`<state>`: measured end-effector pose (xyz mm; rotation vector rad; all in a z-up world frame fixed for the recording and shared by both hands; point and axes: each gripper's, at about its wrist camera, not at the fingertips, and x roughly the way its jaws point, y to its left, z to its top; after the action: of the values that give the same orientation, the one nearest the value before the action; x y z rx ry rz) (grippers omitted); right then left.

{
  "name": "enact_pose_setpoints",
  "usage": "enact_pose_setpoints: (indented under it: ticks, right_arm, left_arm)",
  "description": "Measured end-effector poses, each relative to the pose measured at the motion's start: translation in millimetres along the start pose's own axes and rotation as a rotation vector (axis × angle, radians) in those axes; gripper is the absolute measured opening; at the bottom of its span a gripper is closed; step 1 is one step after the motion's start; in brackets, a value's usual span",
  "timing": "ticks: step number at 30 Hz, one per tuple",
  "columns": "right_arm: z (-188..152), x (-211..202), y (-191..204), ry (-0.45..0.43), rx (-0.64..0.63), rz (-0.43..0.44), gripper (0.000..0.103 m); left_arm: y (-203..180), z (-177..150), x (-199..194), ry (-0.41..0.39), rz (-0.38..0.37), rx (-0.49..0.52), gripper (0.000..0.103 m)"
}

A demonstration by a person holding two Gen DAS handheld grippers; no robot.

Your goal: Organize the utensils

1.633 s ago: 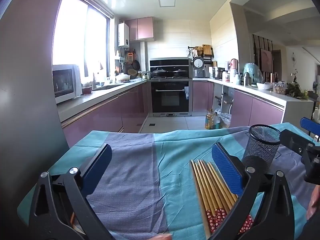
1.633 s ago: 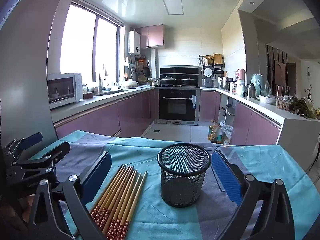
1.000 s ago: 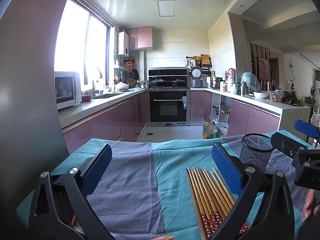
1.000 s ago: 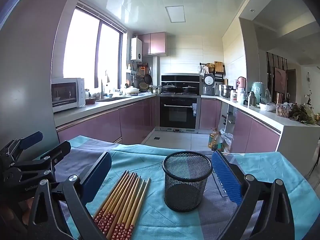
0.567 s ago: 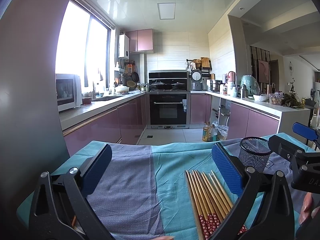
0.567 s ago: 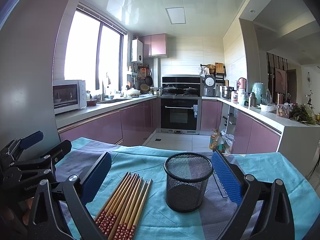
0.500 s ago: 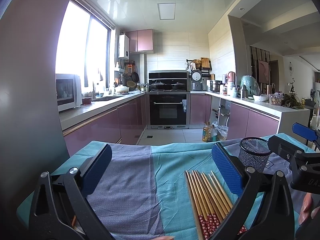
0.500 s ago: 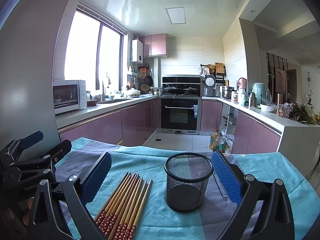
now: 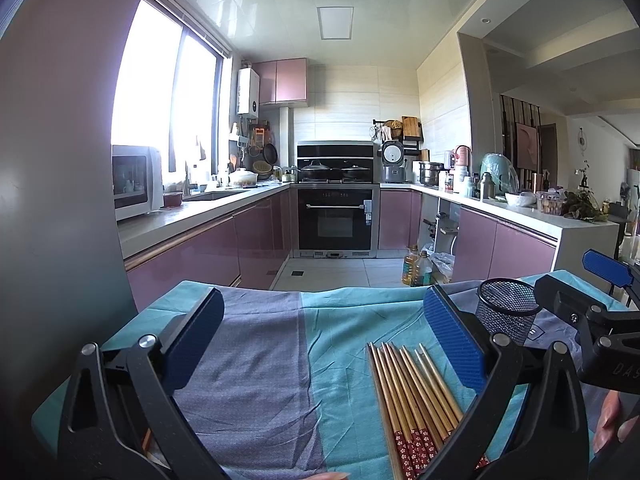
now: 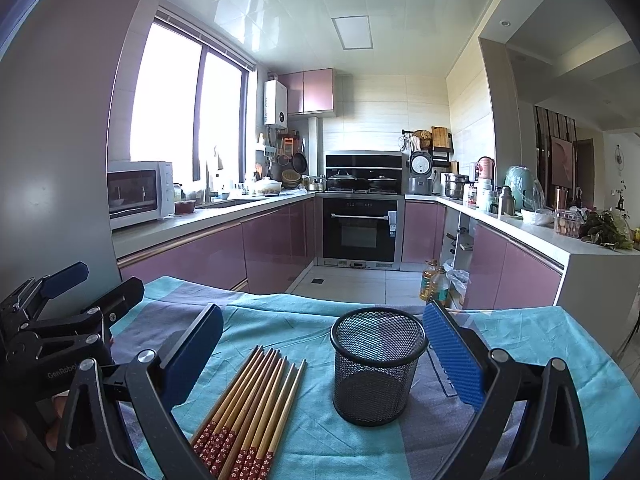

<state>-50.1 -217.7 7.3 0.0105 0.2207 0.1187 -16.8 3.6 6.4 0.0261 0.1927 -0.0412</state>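
Over the blue tablecloth (image 10: 540,332), both the left gripper (image 9: 320,340) and right gripper (image 10: 320,344) are hanging wide open, gripping nothing, touching neither chopsticks (image 10: 256,408) nor mesh cup (image 10: 378,364).

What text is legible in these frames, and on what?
"GenRobot", last letters cut off, on the body of the left gripper as the right wrist view shows it.
"DAS", cut off at the frame edge, on the body of the right gripper in the left wrist view.
Label on the oven door handle: too small to read.
Print on the cloth beside the mesh cup: hidden, unreadable.
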Motion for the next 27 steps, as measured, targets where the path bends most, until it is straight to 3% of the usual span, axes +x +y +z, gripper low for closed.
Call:
enact_pose_setpoints:
  ticks: [27]
  right_arm:
    - [0.2,1.4,-3.3,0.005,0.009,0.009,0.097]
  left_arm:
    - [2.2,1.9,0.6,-0.005,0.002,-0.007,0.099]
